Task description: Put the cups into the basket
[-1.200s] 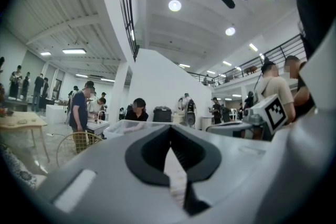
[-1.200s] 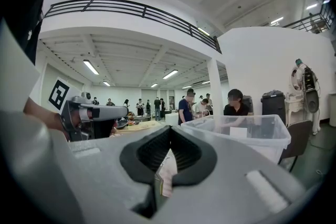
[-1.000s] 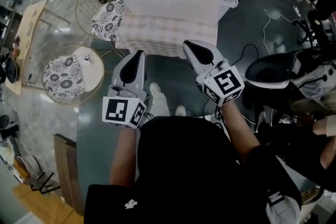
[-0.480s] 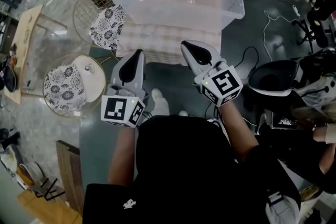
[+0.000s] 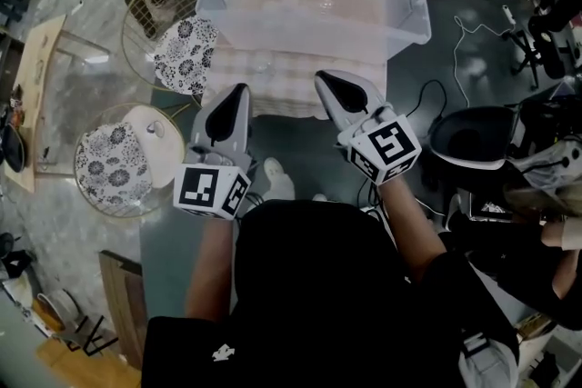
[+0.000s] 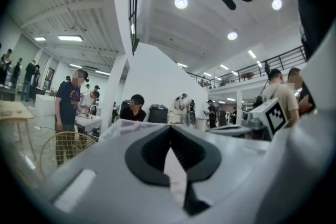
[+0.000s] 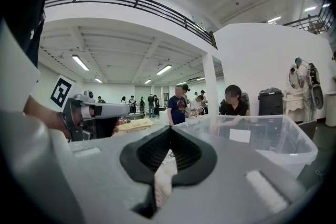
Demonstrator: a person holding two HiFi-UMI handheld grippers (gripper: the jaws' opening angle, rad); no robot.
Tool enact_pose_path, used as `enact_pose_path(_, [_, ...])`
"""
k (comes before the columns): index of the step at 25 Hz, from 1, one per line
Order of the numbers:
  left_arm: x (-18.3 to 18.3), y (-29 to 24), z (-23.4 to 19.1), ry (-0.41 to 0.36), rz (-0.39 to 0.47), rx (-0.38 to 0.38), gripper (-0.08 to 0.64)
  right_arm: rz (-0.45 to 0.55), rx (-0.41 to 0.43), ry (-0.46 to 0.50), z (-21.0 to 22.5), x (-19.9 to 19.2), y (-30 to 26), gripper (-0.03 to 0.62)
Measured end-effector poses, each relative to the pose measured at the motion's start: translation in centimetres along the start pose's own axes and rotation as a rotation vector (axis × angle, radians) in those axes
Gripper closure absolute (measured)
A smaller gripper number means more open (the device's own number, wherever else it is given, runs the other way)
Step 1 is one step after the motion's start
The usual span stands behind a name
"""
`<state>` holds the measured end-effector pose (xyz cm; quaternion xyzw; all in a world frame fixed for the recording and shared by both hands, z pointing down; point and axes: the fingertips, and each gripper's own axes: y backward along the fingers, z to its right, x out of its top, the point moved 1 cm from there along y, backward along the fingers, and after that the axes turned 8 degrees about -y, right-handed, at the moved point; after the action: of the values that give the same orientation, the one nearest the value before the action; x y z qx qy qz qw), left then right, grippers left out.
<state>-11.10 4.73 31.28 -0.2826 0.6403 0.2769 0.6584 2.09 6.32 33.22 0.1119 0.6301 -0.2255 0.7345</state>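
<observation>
A: Is the left gripper or the right gripper holding cups?
B: No. Both are squeezing shut, empty.
A: Where's the basket sitting?
B: Off left, nearer the left one. I'm not seeing cups clearly.

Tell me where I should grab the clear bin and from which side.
Probably the flared rim of the bin, on its near long side. The lip juts out past the sloped walls, so jaws can close over it from the front; the smooth clear walls offer no hold. The left gripper and right gripper face that side, both shut, so open them first.
</observation>
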Motion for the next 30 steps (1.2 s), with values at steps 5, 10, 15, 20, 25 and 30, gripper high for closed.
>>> enact_pose_path(5, [-0.2, -0.6, -1.8, 0.003, -0.003, -0.016, 0.557, -0.007, -0.024, -0.004, 0.4, 0.0, -1.6, 0.591])
enact_pose_path(10, [-0.6, -1.3, -3.8, 0.023, 0.001, -0.030, 0.557, -0.019, -0.051, 0.007, 0.6, 0.1, -3.2, 0.591])
enact_pose_path(15, [-0.7, -2.3, -5.3, 0.039, 0.006, -0.057, 0.557, -0.038, -0.105, -0.006, 1.7, -0.3, -4.3, 0.591])
enact_pose_path(20, [-1.4, -3.3, -6.6, 0.043, -0.001, -0.104, 0.557, -0.043, -0.169, -0.017, 3.0, -0.8, -5.2, 0.591])
enact_pose_path(25, [-2.1, -4.6, -7.4, 0.064, -0.014, -0.134, 0.557, -0.057, -0.220, -0.028, 4.3, -1.4, -5.0, 0.591])
enact_pose_path(30, [-2.2, -6.5, -6.9, 0.064, -0.022, -0.171, 0.557, -0.082, -0.278, -0.022, 6.7, -2.2, -4.0, 0.591])
